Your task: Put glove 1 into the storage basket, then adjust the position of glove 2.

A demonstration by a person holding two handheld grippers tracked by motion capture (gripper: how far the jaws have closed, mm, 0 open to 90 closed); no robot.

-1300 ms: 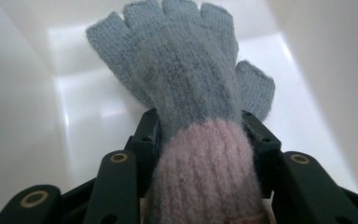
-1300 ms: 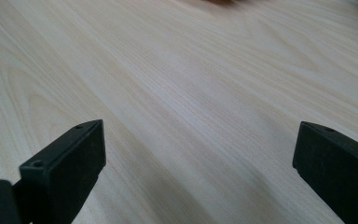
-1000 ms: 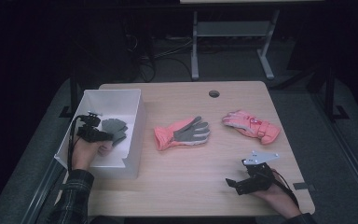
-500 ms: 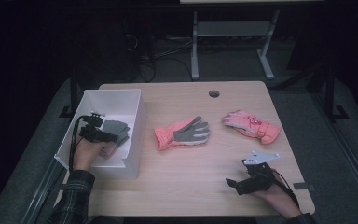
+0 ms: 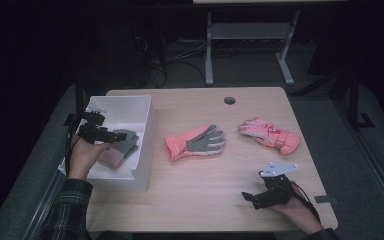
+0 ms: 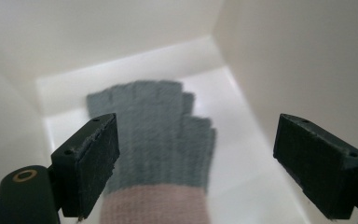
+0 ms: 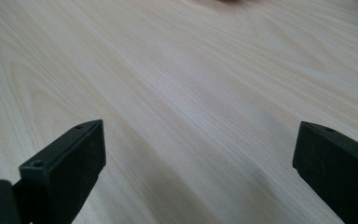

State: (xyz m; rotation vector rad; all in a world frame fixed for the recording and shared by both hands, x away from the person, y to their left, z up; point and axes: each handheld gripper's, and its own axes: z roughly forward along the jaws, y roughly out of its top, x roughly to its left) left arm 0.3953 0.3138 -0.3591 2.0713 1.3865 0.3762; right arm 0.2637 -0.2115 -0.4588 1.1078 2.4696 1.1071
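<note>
Now we see, at the left of the high view, our left gripper hanging over the white bin, which stands on the left part of the wooden table. Its jaws have just been opening and stand wide apart with nothing pinched between them. In the left gripper view the grey knit glove lies flat on the bin floor below the jaws, fingers toward the top of the frame and its pink cuff at the bottom edge, free of both pads. In the high view that glove sits in the lower half of the bin, just right of our left hand.

Toward the lower right of the high view our right gripper rests low over the table, its jaws also spread wide; the right gripper view shows bare wood grain between them and nothing gripped.

At the centre of the high view a coral glove with a grey palm lies flat on the table, just right of the bin. Well to its right, a pink padded glove lies on the table in the frame's right half, above the right gripper and apart from it.
</note>
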